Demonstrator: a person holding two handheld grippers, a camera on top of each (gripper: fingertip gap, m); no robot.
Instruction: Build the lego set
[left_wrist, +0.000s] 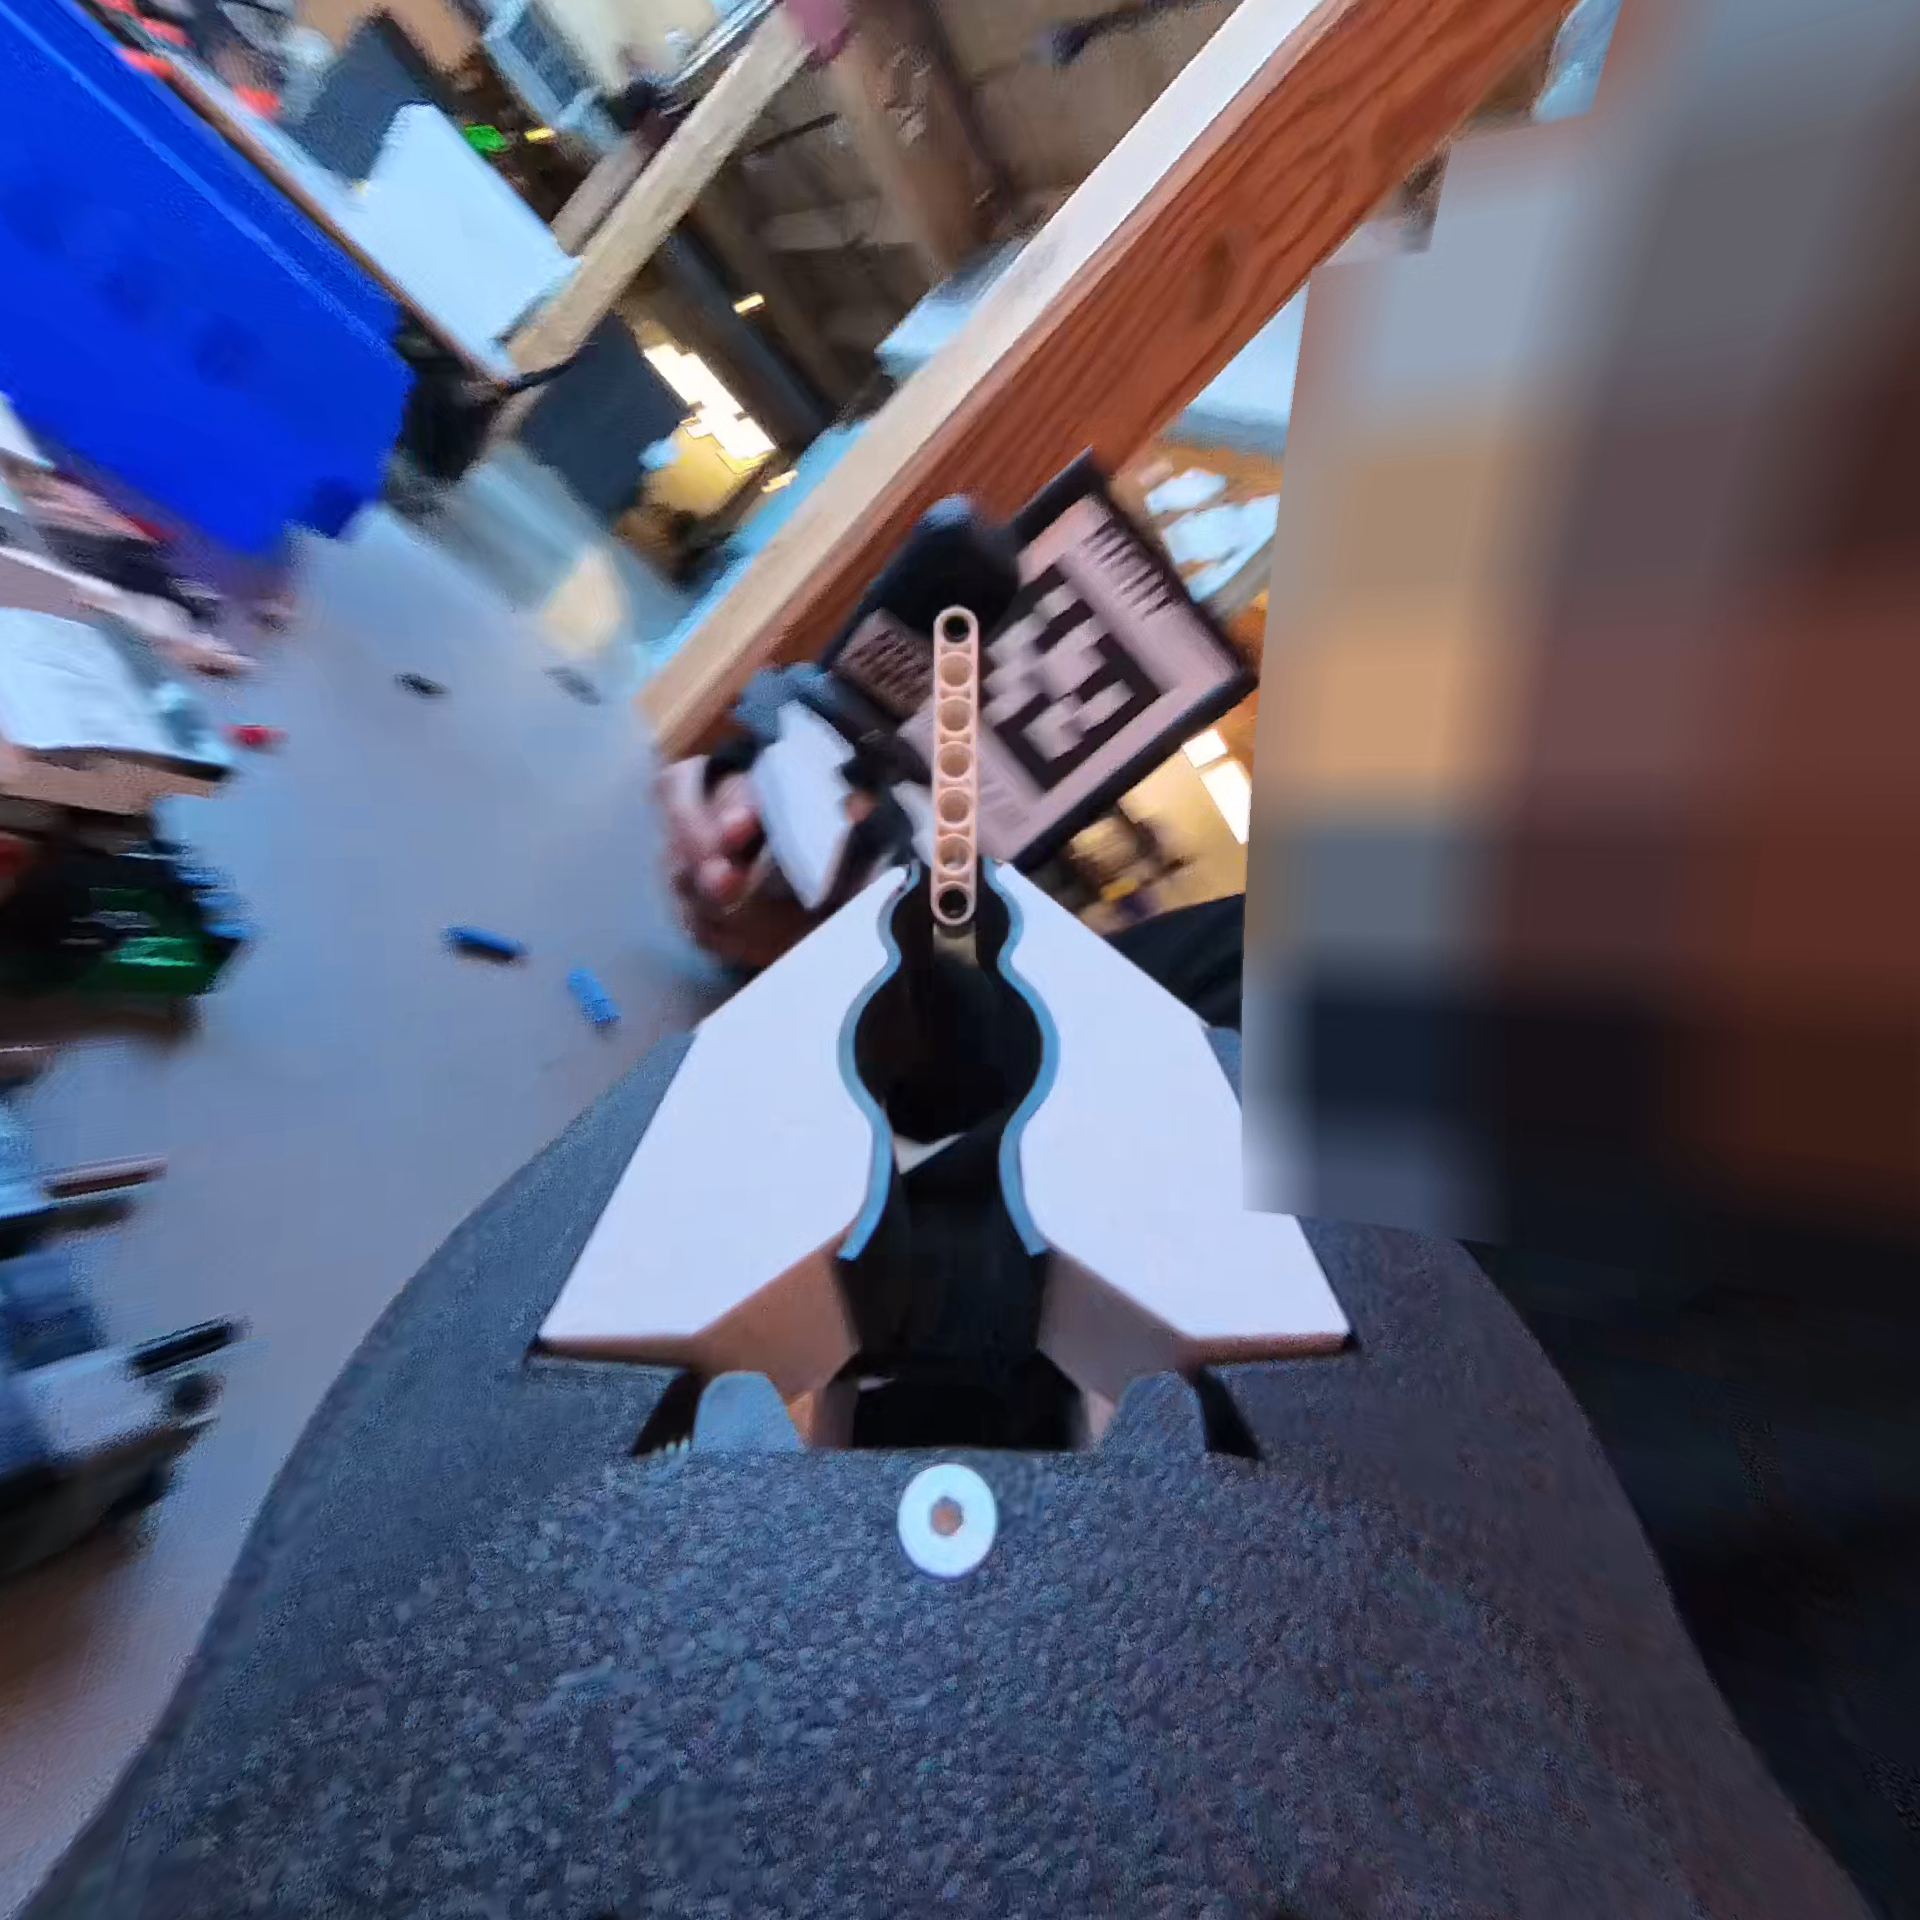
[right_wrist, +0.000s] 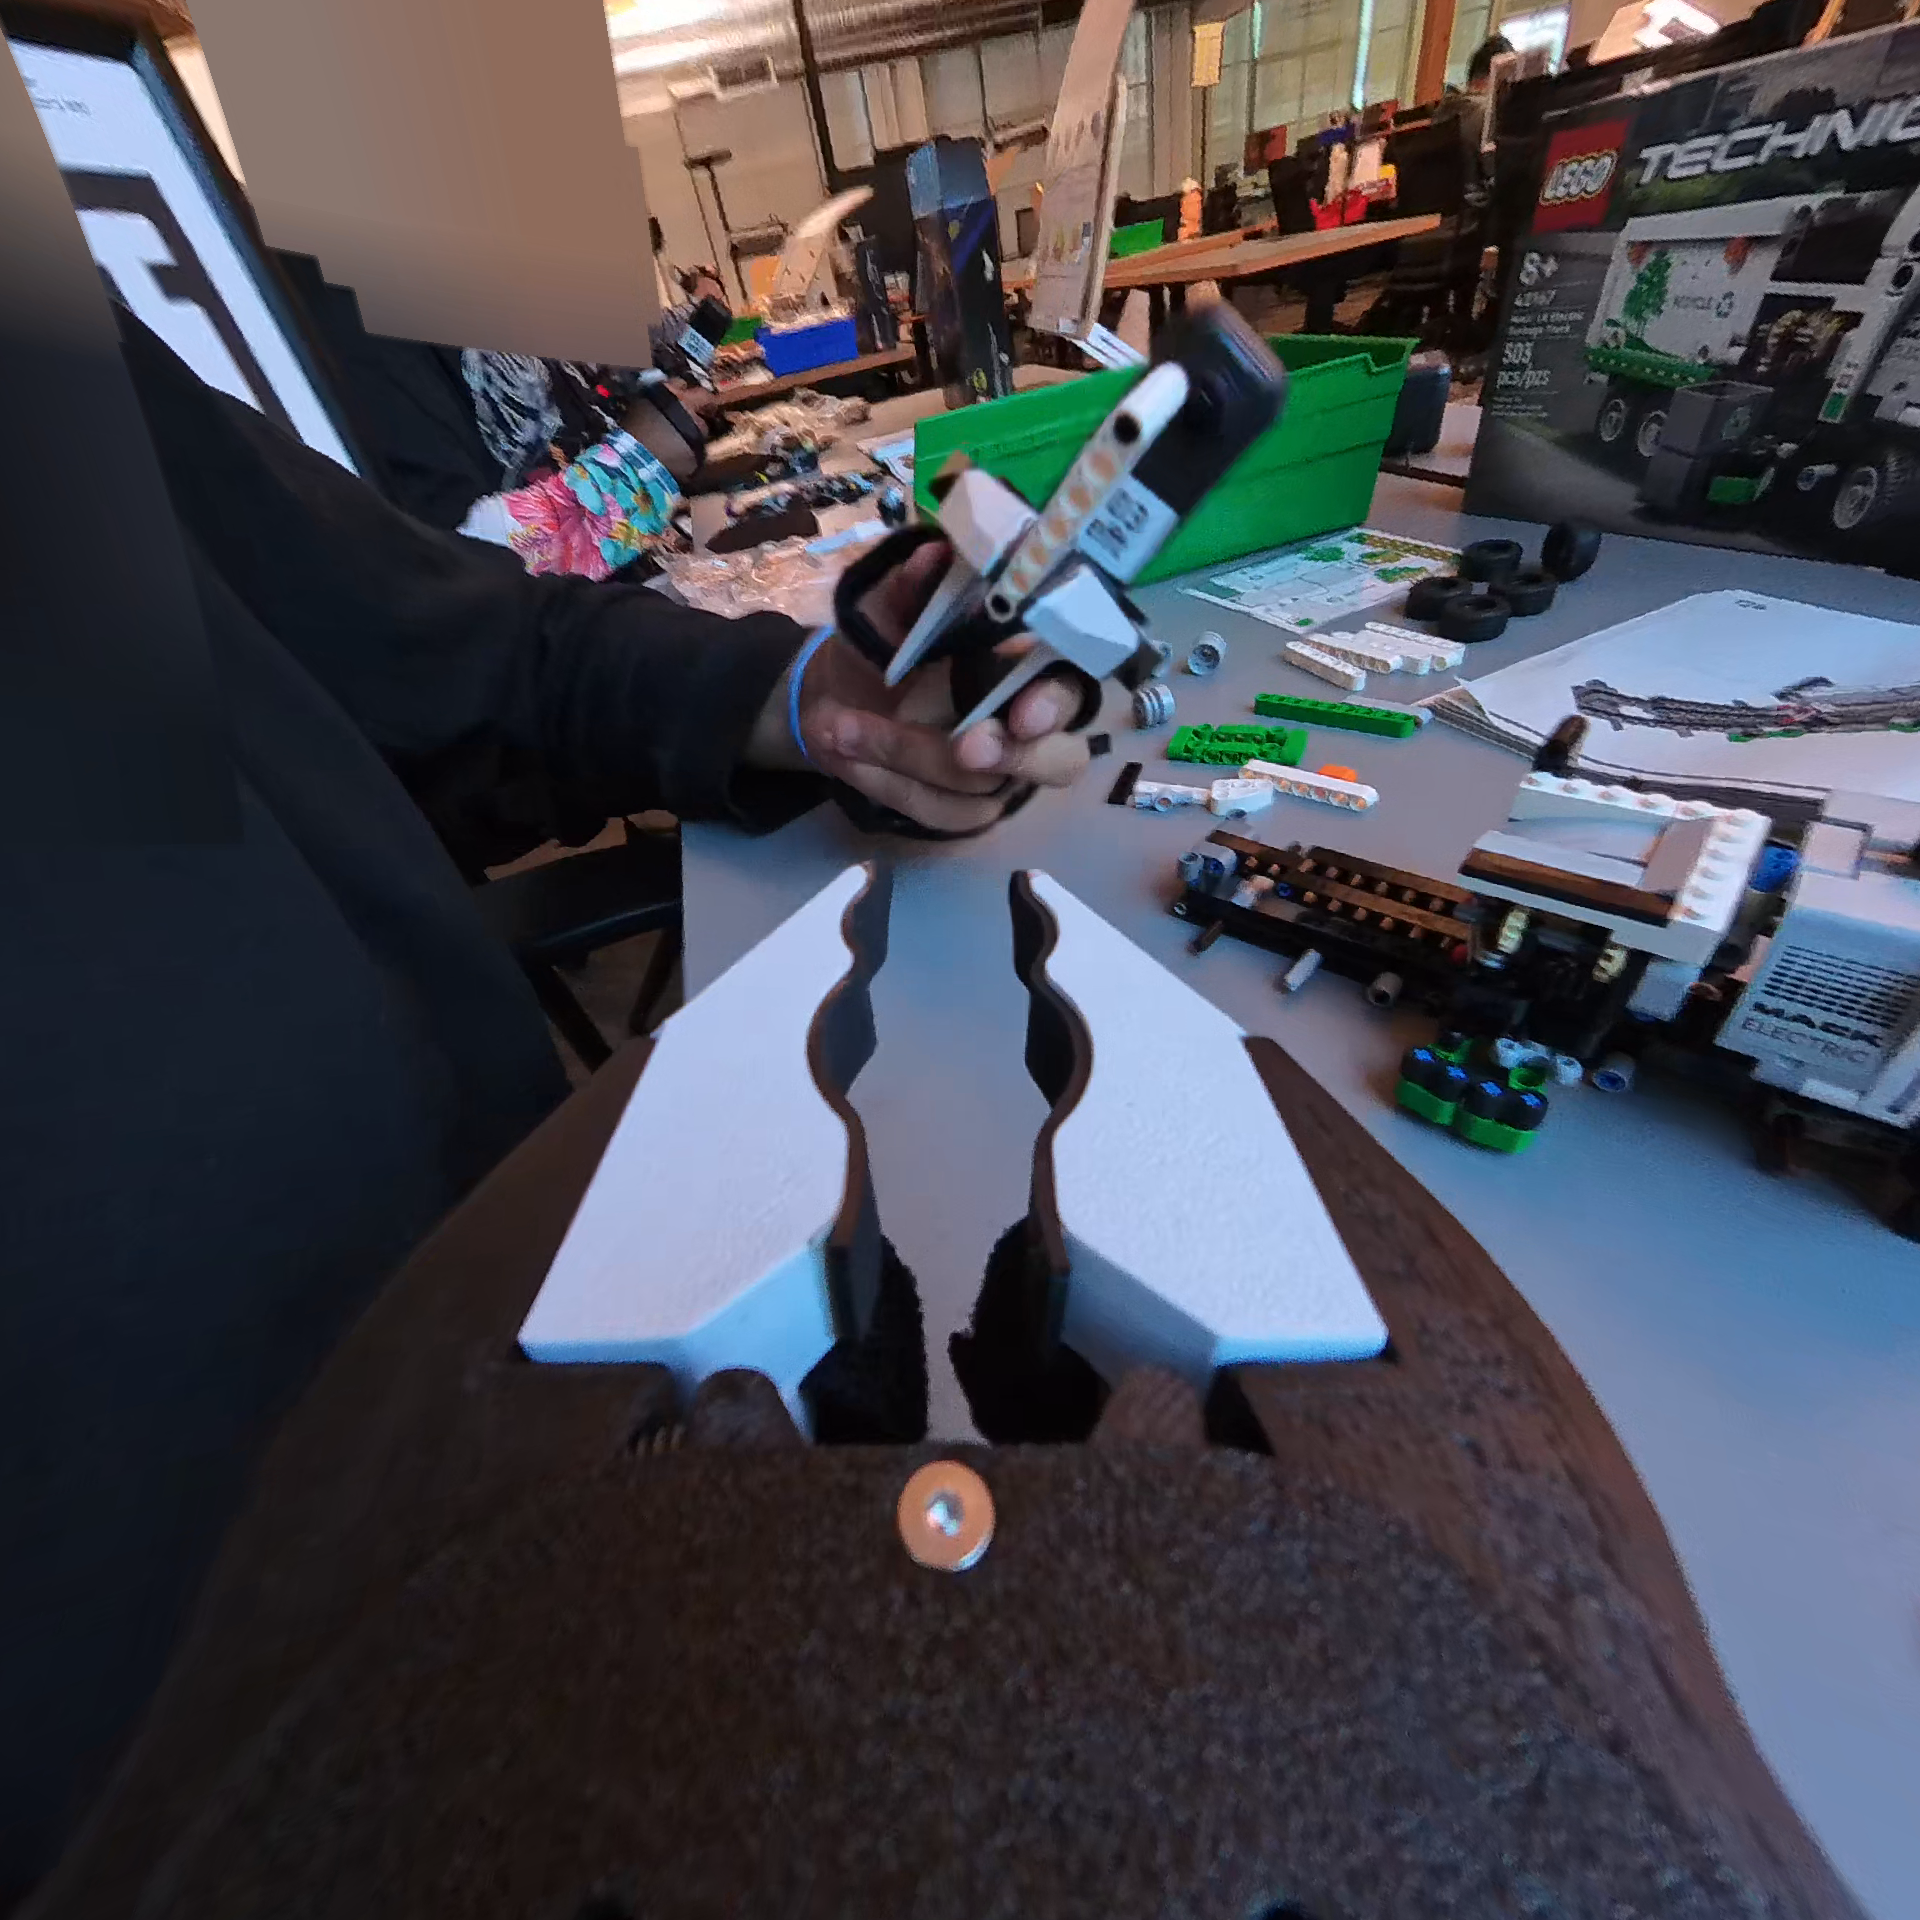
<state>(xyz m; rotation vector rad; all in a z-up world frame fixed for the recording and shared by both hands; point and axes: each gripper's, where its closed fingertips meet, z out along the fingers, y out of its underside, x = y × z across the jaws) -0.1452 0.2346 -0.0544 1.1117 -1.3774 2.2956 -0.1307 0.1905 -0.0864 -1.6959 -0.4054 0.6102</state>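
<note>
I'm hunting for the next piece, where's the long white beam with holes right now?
The white beam is clamped in the left gripper, raised off the table, left of the green bin.

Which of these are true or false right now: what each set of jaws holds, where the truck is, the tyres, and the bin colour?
1. The left gripper is shut on a white beam with a row of holes. True.
2. The right gripper holds a green beam. False: its jaws stand apart with nothing between them.
3. The part-built truck is lifted off the table. False: it rests on the table.
4. Loose black tyres lie near the set's box. True.
5. The bin behind the left gripper in the right wrist view is red. False: it is green.
</note>
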